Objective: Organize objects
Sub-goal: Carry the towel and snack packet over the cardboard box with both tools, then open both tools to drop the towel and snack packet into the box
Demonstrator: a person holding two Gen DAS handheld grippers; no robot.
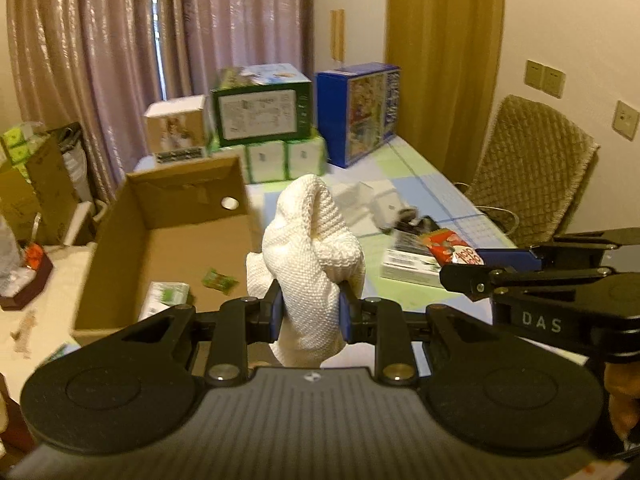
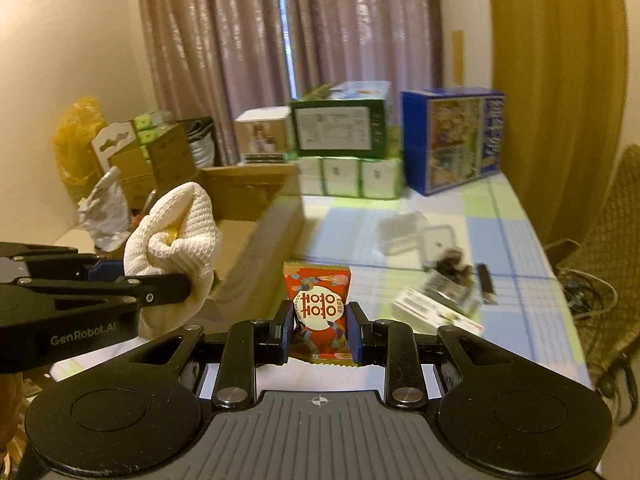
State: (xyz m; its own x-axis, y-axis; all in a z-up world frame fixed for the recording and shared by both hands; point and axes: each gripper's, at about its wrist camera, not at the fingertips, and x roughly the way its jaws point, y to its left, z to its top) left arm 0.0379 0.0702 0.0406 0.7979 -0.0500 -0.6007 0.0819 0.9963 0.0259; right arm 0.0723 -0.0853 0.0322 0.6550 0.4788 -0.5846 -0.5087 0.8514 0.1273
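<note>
White knitted cloth bundle (image 1: 308,256) is clamped between the blue pads of the left gripper (image 1: 311,312) and held in the air just beside the open brown cardboard box (image 1: 160,236) at the table's left edge. Red snack packet with white round label (image 2: 320,312) is pinched upright by the right gripper (image 2: 321,332), above the checked blue-green tablecloth (image 2: 500,232). Both grippers are held side by side, near each other. A flat white box (image 2: 436,314) is seen near the table's right edge; stacked green and blue cartons (image 2: 340,128) are lined along the far edge.
</note>
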